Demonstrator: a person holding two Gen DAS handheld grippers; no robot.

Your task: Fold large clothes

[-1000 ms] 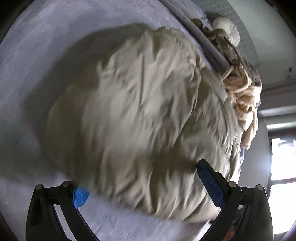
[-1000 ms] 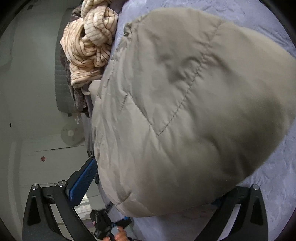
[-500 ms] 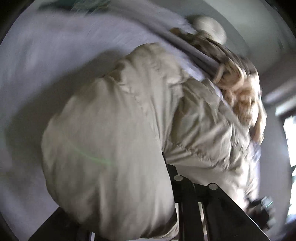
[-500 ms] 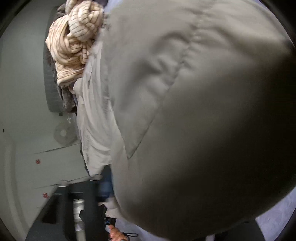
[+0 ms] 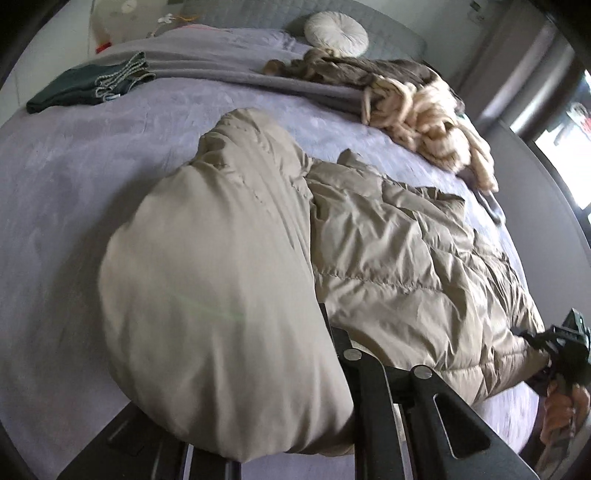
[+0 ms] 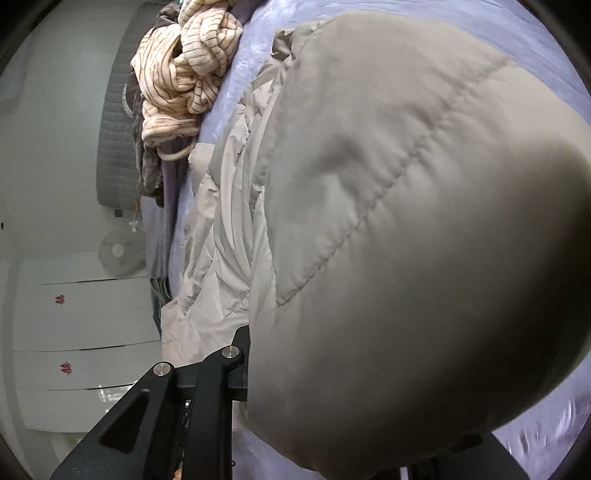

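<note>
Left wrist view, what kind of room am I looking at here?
Most likely a bedroom: a wide bed under a lavender cover, a grey quilted headboard with a round cushion, and a beige puffer coat on top.

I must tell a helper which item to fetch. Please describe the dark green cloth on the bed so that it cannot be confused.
On the lilac bed, look toward the headboard, at the corner opposite the cream knit pile. The dark green cloth lies there flat and folded, alone, with a speckled cord trim.

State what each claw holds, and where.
Both grip the beige puffer jacket: left claw and right claw each clamp a puffy fold at its near edge.
</note>
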